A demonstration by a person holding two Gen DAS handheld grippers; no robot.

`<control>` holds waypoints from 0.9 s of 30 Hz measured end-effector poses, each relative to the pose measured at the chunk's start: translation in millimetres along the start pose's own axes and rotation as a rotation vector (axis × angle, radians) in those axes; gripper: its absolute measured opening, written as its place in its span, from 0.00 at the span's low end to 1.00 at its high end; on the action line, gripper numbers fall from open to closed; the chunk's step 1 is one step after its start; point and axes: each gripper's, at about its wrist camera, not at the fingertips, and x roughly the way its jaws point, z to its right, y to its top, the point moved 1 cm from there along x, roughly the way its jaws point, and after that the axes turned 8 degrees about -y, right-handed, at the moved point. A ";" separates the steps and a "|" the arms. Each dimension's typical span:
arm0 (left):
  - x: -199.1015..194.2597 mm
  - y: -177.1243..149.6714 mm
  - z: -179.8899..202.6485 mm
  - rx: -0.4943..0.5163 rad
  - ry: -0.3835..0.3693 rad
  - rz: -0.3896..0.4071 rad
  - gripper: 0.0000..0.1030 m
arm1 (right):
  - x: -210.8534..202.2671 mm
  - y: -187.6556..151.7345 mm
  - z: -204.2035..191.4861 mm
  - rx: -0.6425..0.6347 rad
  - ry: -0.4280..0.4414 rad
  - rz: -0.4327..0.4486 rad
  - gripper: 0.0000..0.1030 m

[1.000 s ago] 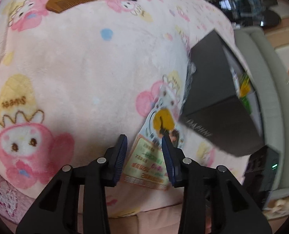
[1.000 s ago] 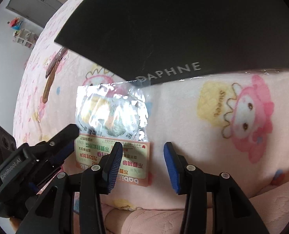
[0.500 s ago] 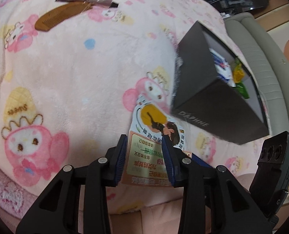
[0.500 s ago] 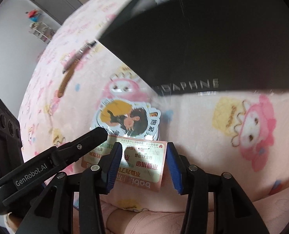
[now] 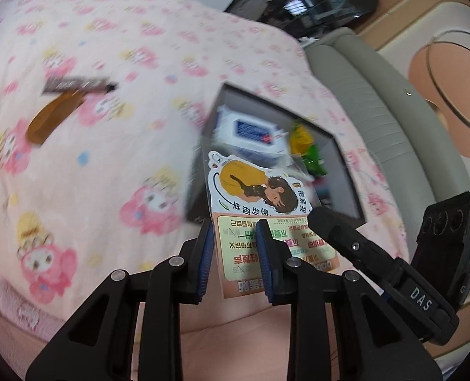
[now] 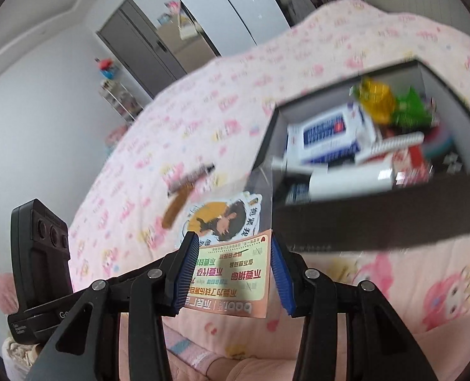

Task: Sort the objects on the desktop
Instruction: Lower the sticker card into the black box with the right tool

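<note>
The step in hand looked like the carrying one: a flat sticker packet (image 5: 260,209), clear plastic over a cartoon figure and a printed backing card, was up off the pink cartoon blanket (image 5: 101,165) and on its way to the black box (image 6: 377,222). The left gripper (image 5: 235,254) had its blue fingers (image 5: 205,254) narrowed onto the near end of the card, one pad on each face as far as I could see, so it seemed to be the one bearing the packet. The right gripper (image 6: 235,270) was just beside it, its fingers (image 6: 188,266) set wide to either side of the card's width; the card filled the gap between them, but whether the pads actually touched its edges I could not tell. It may only have been steadying.

The packet's far end reached toward the box's near wall, and from the left wrist view its top overlapped the box opening. The box lay open on the blanket, already holding a blue and white packet (image 6: 330,133), yellow and green wrappers (image 6: 390,104) and other things too blurred to name. Farther left on the blanket lay a brown comb (image 5: 54,117) with a dark hair clip (image 5: 76,84) touching its far end, both not yet sorted.

The next move, as I judged it, called for lifting the packet clear over the near wall, tipping it flat above the contents, and only then loosening the left fingers. The packet was thin and floppy, so it could catch on the wall.
</note>
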 end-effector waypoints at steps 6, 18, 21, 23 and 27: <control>58.9 43.7 47.9 0.092 -0.044 -0.033 0.25 | -1.6 50.3 31.0 0.050 -0.061 0.049 0.40; 182.0 73.7 86.2 0.124 -0.035 -0.160 0.25 | 19.7 84.6 127.6 0.223 -0.248 0.051 0.39; 192.3 71.8 79.7 0.105 -0.023 -0.182 0.25 | 28.2 87.2 126.1 0.204 -0.271 0.060 0.39; 199.1 70.5 75.4 0.092 -0.015 -0.198 0.25 | 35.3 88.9 123.2 0.179 -0.302 0.049 0.39; 212.1 68.1 67.2 0.068 0.001 -0.227 0.26 | 44.4 89.2 121.4 0.161 -0.343 0.028 0.39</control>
